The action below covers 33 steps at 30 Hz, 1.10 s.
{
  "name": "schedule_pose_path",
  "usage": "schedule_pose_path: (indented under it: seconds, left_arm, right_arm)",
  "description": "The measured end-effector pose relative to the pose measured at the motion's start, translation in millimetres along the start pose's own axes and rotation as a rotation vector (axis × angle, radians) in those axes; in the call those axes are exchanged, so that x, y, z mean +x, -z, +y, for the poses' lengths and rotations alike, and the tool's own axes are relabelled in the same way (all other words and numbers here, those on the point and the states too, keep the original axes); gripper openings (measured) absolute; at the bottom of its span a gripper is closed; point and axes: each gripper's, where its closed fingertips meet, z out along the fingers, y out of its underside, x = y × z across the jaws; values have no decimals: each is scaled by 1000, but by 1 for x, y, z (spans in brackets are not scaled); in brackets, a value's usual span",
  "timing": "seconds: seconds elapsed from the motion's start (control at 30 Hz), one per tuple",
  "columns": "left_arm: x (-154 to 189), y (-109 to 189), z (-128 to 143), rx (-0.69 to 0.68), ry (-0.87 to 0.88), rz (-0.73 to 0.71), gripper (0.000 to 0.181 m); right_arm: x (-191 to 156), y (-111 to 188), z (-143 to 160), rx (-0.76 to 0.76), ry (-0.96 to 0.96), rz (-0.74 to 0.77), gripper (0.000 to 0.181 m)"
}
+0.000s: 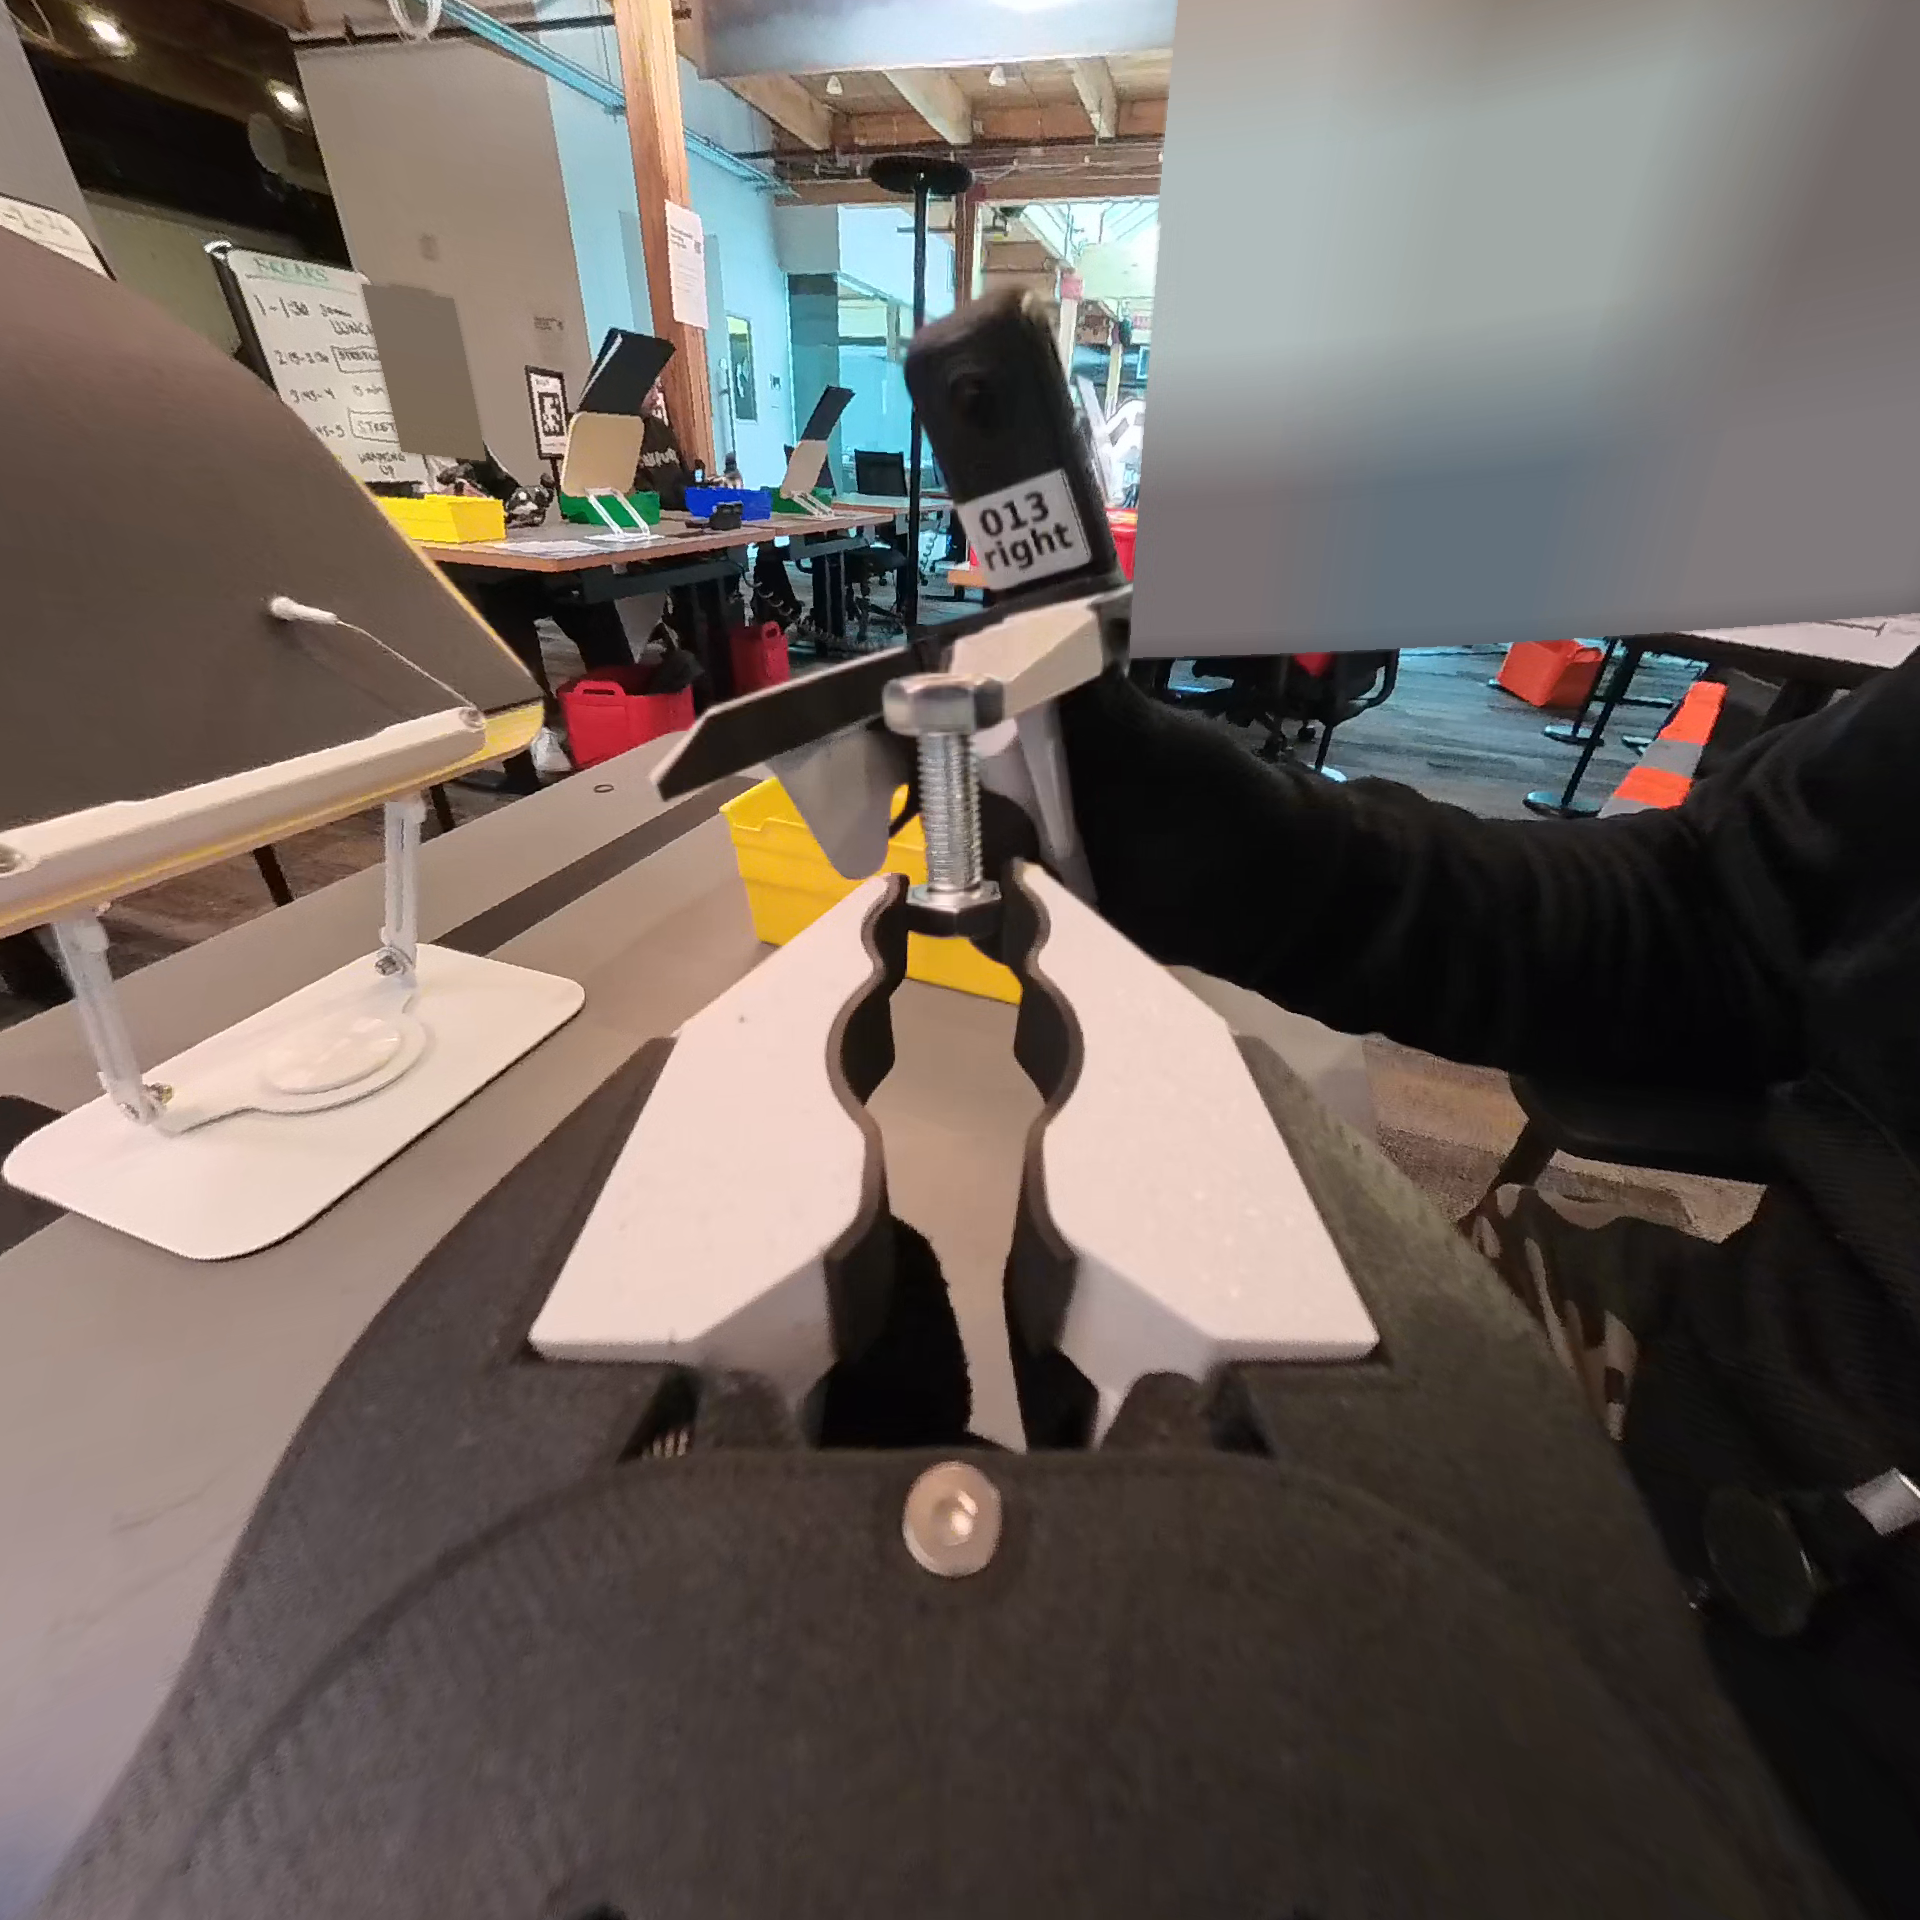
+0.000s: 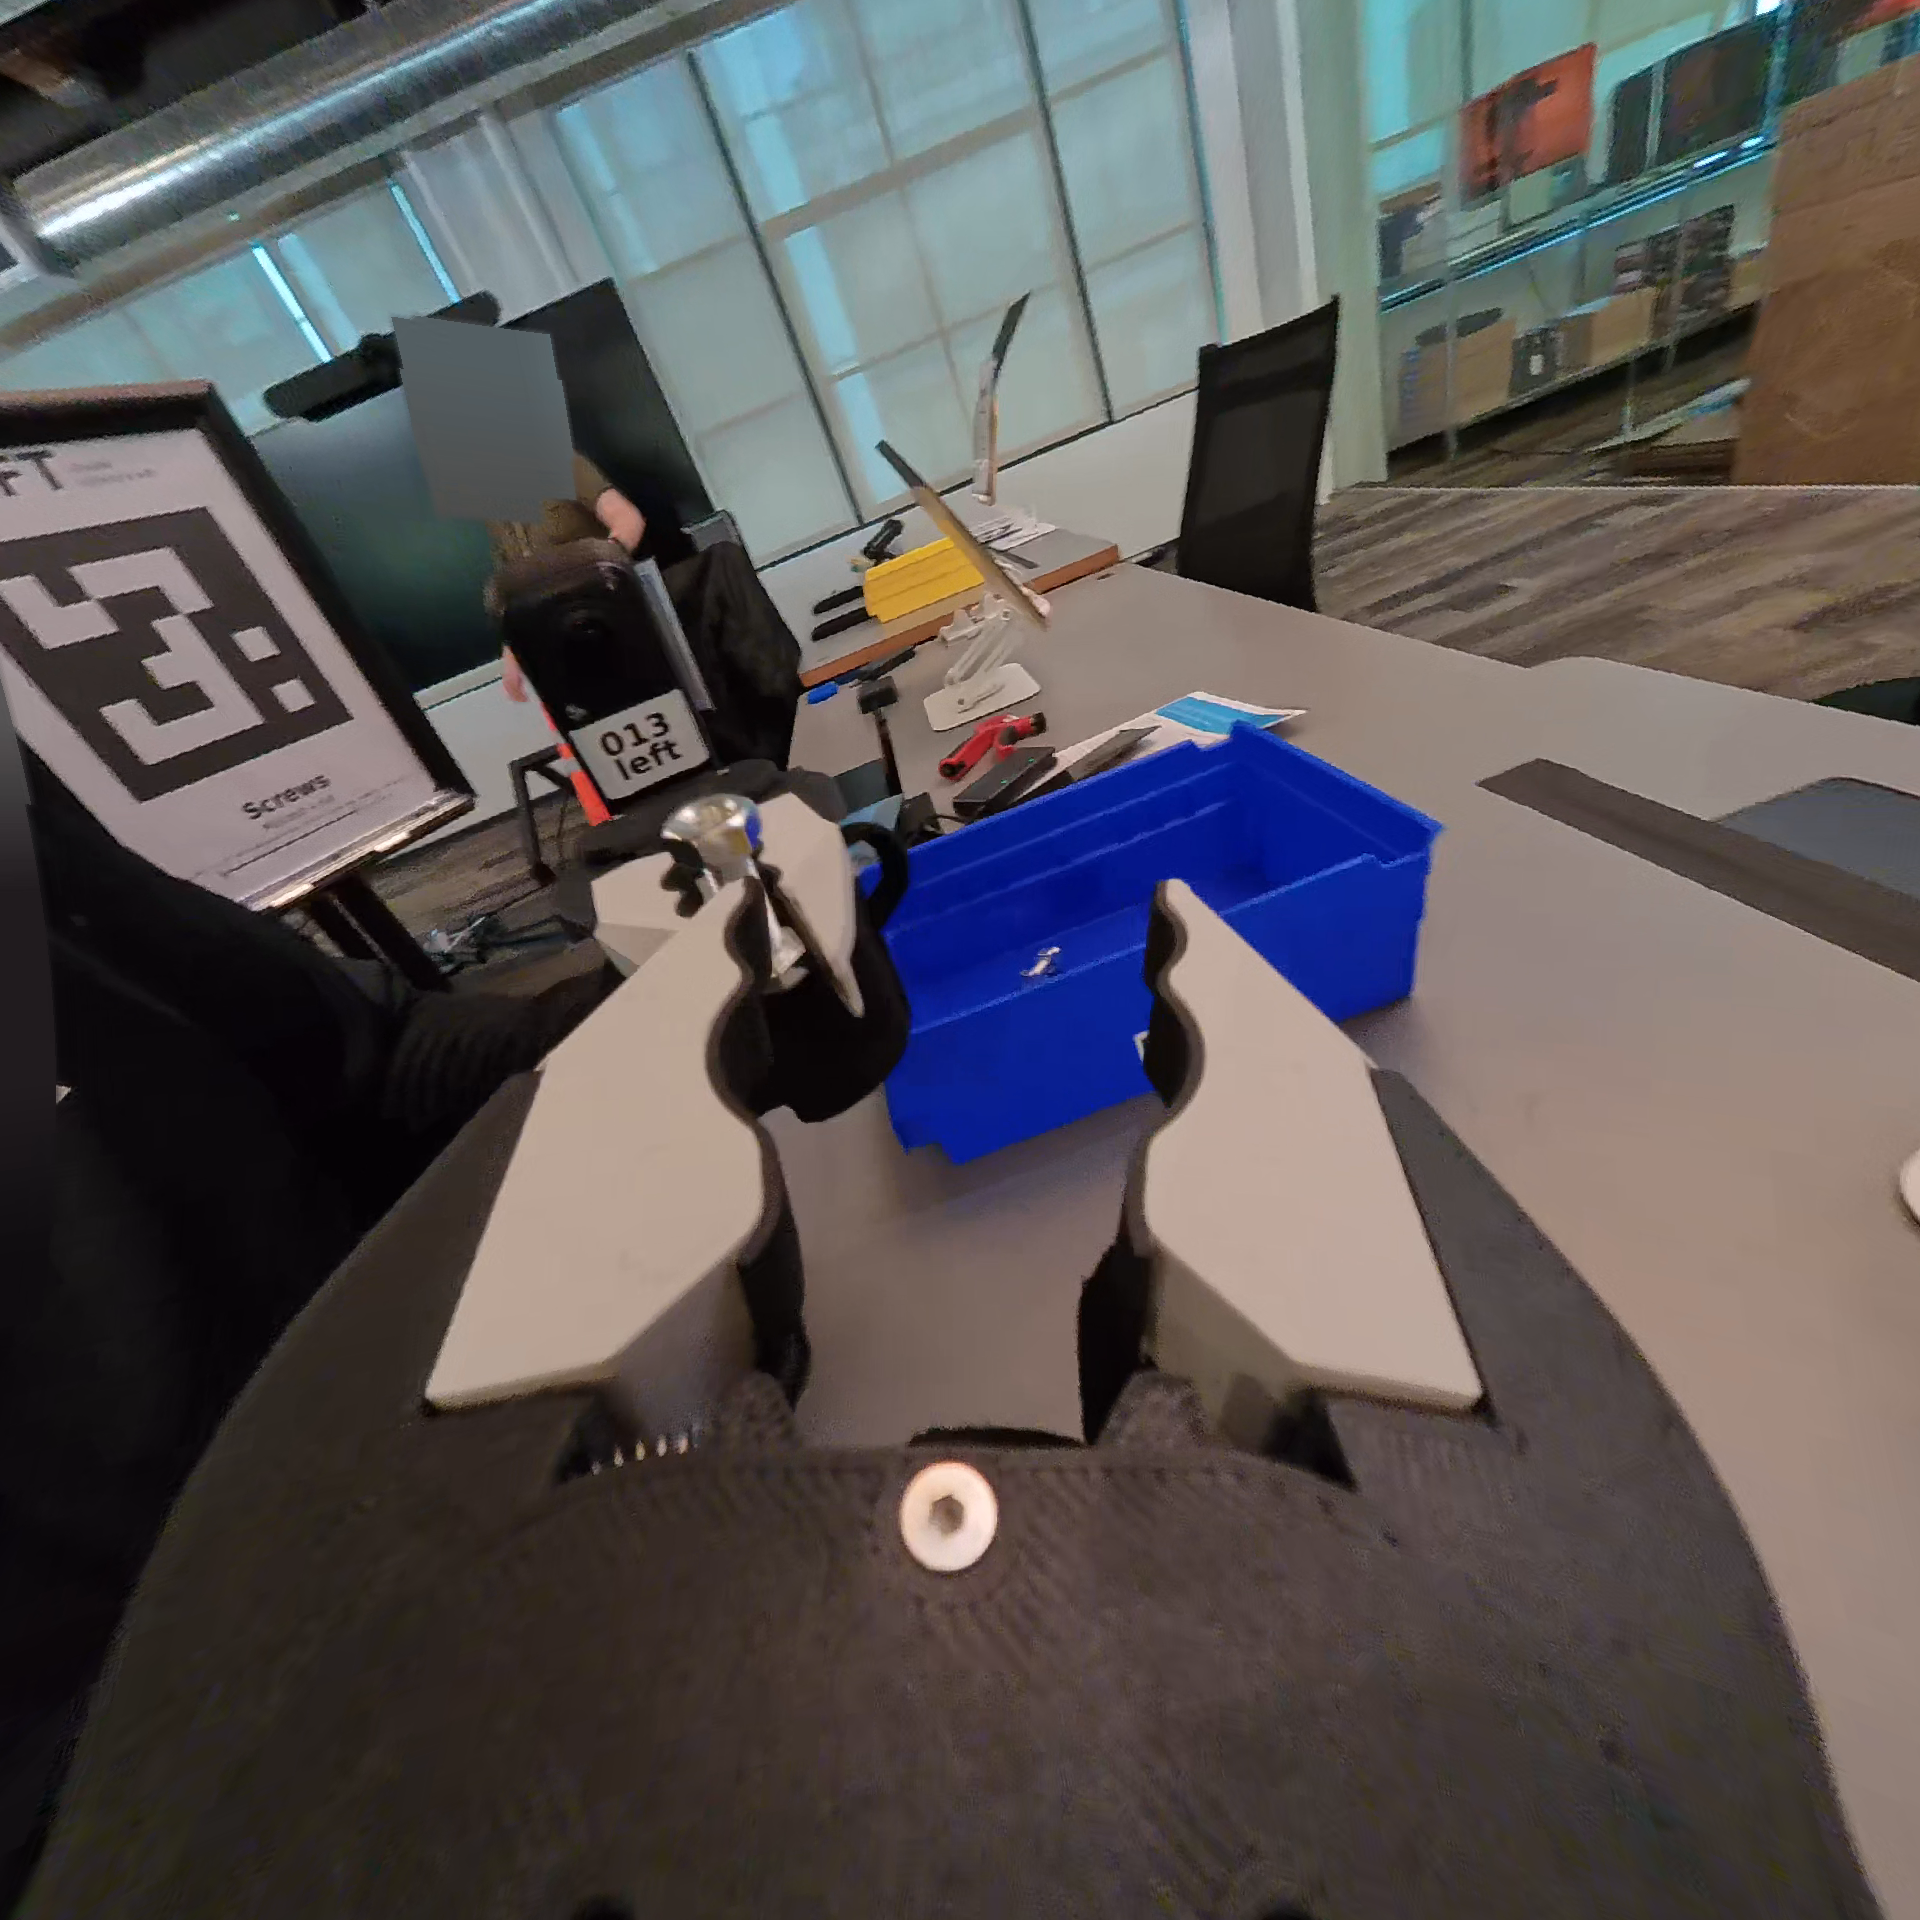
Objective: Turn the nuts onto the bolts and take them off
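We have the left tool [image 1: 951, 914] clenched on the nut [image 1: 953, 896], pinched in the foremost notch between its fingertips, with the bolt [image 1: 948, 795] standing up out of it. The whole assembly hangs in the air above the desk [image 1: 582, 935], in front of the yellow bin [image 1: 800, 873], not resting on anything.

The right tool [image 2: 951, 971] is released, its fingers [image 2: 1242, 1049] spread wide apart. In its own view the bolt lies off to the left of the gap, near the left finger rather than between the two. In the left wrist view one right-tool finger sits at the level of the bolt head [image 1: 940, 701], though we cannot tell whether it touches.

What could go wrong, as we judge it: the nut is held only by the very tips, so a sideways push from the right tool could tilt it or pop it out, and bolt and nut would drop to the desk or into a bin (the blue bin [image 2: 1340, 894] lies just beyond). If the right tool closes off-centre, it may catch only an edge of the head and slip as it turns. Very few threads show below the nut, so further unscrewing might free the bolt abruptly.

The bolt's long axis runs close to vertical, head uppermost and threaded end pointing down through the nut.
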Motion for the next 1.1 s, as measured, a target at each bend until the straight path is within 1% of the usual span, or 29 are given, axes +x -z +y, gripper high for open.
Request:
schedule_pose_path:
  seconds: [0.07,0.13,0.27,0.33,0.37,0.4,0.43,0.5,0.57,0.67,0.77,0.87,0.93,1.0,1.1]
  left_arm:
    - [-2,1,0,-4,-6,-7,16]
    - [-2,0,2,-8,-6,-7,16]
    - [1,-3,5,-18,-4,0,16]
    - [2,-3,4,-16,-9,3,16]
    - [2,-3,3,-18,-11,-1,16]
    - [0,-2,2,-14,-12,-10,16]
    - [0,0,0,-4,-8,-10,16]
    - [-1,1,-1,-4,-12,-15,16]
    - [-1,0,0,-10,-18,-15,16]
    - [0,-2,2,-15,-16,-14,16]
    - [1,-2,2,-17,-17,-10,16]
    - [1,-2,2,-17,-17,-10,16]
    - [-1,-1,1,-5,-7,-9,16]
    - [-2,0,1,-6,-8,-12,16]
    - [-3,0,2,-10,-10,-17,16]
  right_arm:
    - [6,7,0,10,-18,12,72]
    - [2,7,-2,18,-17,-2,75]
    - [-17,-6,-3,-3,27,-49,78]
    - [-18,-10,-1,-14,29,-55,77]
    - [-15,-9,0,-14,25,-47,80]
    - [-10,-7,0,-7,11,-35,80]
    - [-5,-3,0,0,-7,-19,71]
    - [2,4,-1,11,-22,-2,71]
    - [-1,5,-3,15,-15,-14,73]
    - [-13,-2,-3,-1,19,-36,76]
    - [-19,-7,-4,-2,19,-53,76]
    - [-15,-7,-2,-5,10,-46,77]
    - [-9,-3,-2,0,0,-27,71]
    - [-4,1,-2,-2,-4,-8,70]
    - [-8,3,-4,1,12,-14,72]
